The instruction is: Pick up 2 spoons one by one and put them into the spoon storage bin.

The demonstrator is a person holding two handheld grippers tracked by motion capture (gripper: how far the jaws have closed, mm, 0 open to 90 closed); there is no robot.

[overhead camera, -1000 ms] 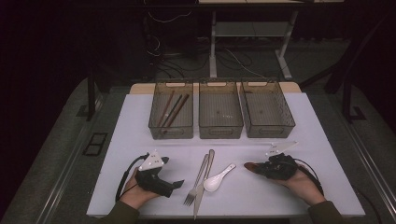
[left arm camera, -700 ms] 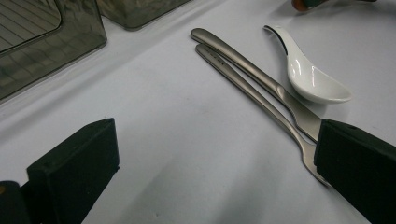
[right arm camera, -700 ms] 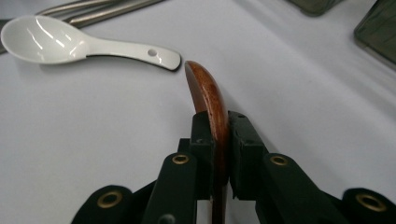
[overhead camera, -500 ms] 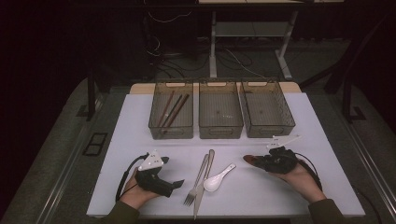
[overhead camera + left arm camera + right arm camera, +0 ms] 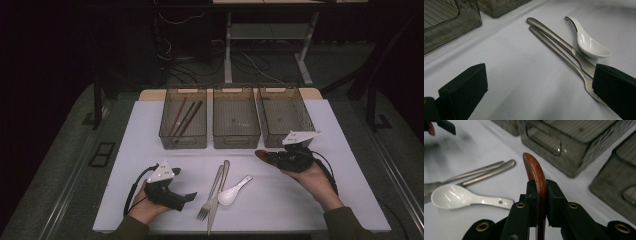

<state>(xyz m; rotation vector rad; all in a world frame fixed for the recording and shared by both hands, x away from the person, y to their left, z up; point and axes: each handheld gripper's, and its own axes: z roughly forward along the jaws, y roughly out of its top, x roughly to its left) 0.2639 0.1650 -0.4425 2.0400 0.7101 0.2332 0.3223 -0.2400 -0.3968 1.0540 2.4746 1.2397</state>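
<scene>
White table [image 5: 150,135], three bins, chopsticks [image 5: 184,118] in leftmost bin [image 5: 183,137]

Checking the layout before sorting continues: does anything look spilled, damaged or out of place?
Nothing stands out. Fork, knife and white spoon lie neatly together; the right gripper cleanly holds a wooden spoon.

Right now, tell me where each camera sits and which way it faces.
High view: above the person's side, facing forward and down on the table; both hands with left tool and right tool show.
Left gripper view: on the left tool, looking low across fork, knife and white spoon; open jaws show.
Right gripper view: on the right tool, toward the bins; jaws clamp a wooden spoon.
All views share the white spoon.
</scene>
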